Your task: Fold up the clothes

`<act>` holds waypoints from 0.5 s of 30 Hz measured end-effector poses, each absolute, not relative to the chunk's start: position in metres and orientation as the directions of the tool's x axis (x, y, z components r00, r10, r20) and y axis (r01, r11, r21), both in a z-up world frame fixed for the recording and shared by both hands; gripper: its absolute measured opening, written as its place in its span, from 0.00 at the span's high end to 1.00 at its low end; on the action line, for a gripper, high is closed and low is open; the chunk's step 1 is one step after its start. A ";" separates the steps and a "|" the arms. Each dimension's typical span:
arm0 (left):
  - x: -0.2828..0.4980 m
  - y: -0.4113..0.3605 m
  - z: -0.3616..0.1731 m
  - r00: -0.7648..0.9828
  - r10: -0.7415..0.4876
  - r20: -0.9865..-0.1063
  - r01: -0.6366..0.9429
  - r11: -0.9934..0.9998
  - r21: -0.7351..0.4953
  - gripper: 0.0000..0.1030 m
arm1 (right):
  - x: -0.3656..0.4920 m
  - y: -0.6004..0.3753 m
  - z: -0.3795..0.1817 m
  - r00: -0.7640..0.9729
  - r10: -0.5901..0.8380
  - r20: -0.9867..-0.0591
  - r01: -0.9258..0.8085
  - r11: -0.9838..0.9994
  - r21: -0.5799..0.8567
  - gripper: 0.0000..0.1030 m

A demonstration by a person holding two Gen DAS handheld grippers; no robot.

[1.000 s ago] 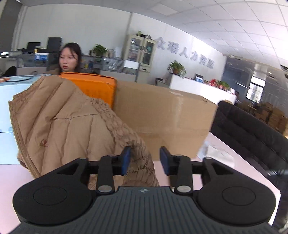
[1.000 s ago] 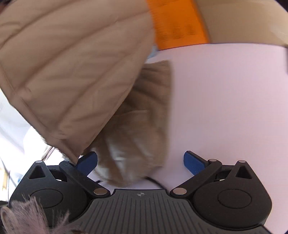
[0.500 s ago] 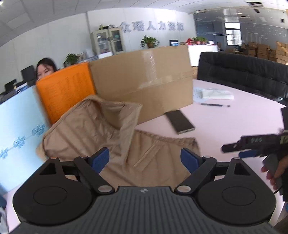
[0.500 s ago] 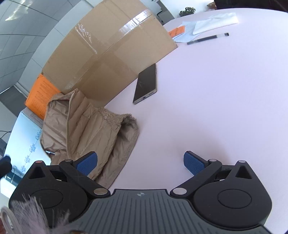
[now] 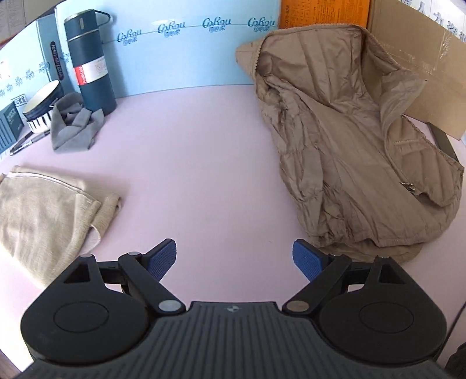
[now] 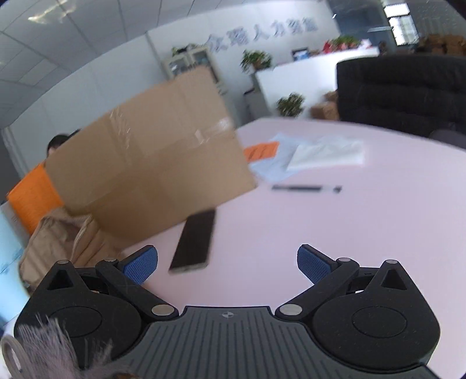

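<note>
Tan quilted jacket [image 5: 349, 151] lay crumpled on the pink counter [image 5: 198, 163] against a cardboard box [image 5: 413, 58]. Judged light, soft and slippery; grasp at hem or zipper edge. Left gripper [image 5: 234, 258] and right gripper [image 6: 227, 265] fingers stood wide, empty.

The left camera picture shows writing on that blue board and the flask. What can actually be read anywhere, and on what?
"Cobau", repeated in script, with small unreadable characters beneath: on the light blue board.
Red and white band on the dark flask: too small to read.
Orange box: fine print, unreadable.
Dark box at the left edge: white print, unreadable.
Large blue wall characters in the right camera view: blurred, unreadable.
</note>
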State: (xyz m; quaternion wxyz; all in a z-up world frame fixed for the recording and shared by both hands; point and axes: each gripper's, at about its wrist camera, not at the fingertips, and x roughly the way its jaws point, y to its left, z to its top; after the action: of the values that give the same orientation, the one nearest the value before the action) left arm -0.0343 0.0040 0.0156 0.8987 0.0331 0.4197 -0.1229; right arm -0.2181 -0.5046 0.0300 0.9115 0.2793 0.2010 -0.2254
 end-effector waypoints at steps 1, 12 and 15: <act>-0.032 -0.001 0.012 0.596 -0.235 -0.768 0.280 0.957 -0.076 0.16 | -0.204 -0.505 0.014 0.829 -0.177 -0.531 0.464 0.748 0.474 0.00; -0.010 -0.048 -0.002 0.538 -0.325 -0.778 0.397 0.912 -0.106 0.07 | -0.124 -0.489 -0.048 0.895 0.055 -0.442 0.284 0.693 0.662 0.00; -0.007 -0.054 -0.004 0.548 -0.317 -0.774 0.394 0.914 -0.095 0.00 | -0.106 -0.486 -0.048 0.891 0.060 -0.450 0.253 0.757 0.603 0.00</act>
State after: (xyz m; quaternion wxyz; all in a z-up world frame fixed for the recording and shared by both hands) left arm -0.0072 -0.0536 -0.0041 0.8786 0.0448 0.4305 -0.2021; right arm -0.1059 -0.4864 -0.0477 0.9092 0.3449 0.2273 -0.0531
